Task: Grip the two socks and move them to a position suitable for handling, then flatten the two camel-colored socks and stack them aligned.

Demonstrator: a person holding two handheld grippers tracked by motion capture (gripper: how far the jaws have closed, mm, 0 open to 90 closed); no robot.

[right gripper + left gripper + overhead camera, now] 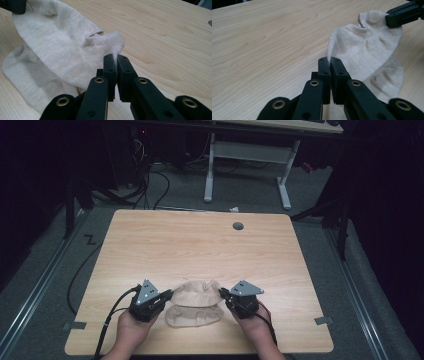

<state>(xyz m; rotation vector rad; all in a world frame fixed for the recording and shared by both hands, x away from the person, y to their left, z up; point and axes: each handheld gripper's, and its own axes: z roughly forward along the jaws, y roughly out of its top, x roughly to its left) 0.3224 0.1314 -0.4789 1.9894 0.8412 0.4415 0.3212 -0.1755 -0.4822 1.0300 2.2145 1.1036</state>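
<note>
A beige ankle sock (196, 292) is stretched between my two grippers, just above the wooden table (200, 240) near its front edge. My left gripper (170, 295) is shut on the sock's left end; in the left gripper view the jaws (329, 61) pinch the fabric edge of this sock (364, 47). On the right end, at the cuff, my right gripper (221, 293) is shut, and its own view shows the jaws (116, 58) clamping the sock (62, 45). A second beige sock (194, 316) lies flat on the table underneath, partly covered.
A grey cable hole (238, 226) sits in the tabletop at the back right. Bare wood spreads behind the socks. Beyond the table stand a white desk frame (210, 170) and floor cables (150, 185). Tape marks (74, 325) sit at the front corners.
</note>
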